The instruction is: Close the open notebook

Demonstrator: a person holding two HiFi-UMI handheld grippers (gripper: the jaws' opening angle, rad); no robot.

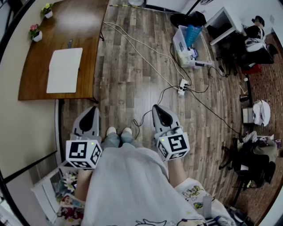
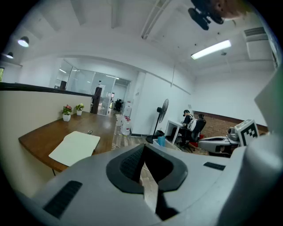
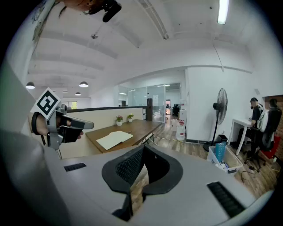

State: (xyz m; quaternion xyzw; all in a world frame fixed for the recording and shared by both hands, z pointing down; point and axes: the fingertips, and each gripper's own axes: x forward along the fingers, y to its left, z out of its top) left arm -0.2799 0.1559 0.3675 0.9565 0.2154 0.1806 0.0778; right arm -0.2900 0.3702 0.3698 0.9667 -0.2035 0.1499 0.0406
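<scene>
A: How is the light?
B: Bright and even; a strip light (image 2: 211,49) glows white on the ceiling in the left gripper view; a second strip (image 3: 222,11) and round lamps (image 3: 84,84) in the right gripper view.
A: Glare, shadows?
B: A pale sheen on the wooden table (image 1: 75,20); the notebook (image 1: 64,70) reads flat white; shadows soft.
A: Sharpness?
B: Clear at centre; all views bulge, lines bend, corners go black.

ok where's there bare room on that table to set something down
Bare wood on the table beyond the notebook, between the pots and the opposite edge. A narrower strip runs beside the notebook along that edge. Crowded: cables and a bin on the floor.
</scene>
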